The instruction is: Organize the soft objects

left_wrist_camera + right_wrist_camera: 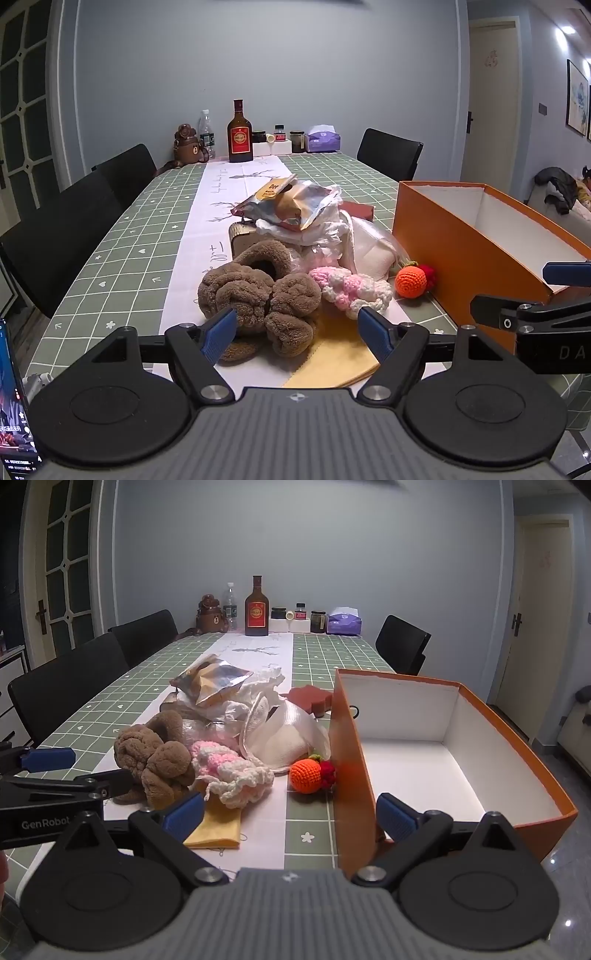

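A pile of soft things lies on the table: a brown fluffy plush piece, a pink and white crochet piece, an orange crochet ball with a red bit, a yellow cloth and a white fabric pouch. An open orange box stands to the right, empty. My left gripper is open, just in front of the brown plush. My right gripper is open, straddling the box's near left wall.
A foil snack bag and crumpled white plastic lie behind the pile. A dark red sponge lies near the box. Bottles, jars, a bear flask and a tissue box stand at the far end. Black chairs line both sides.
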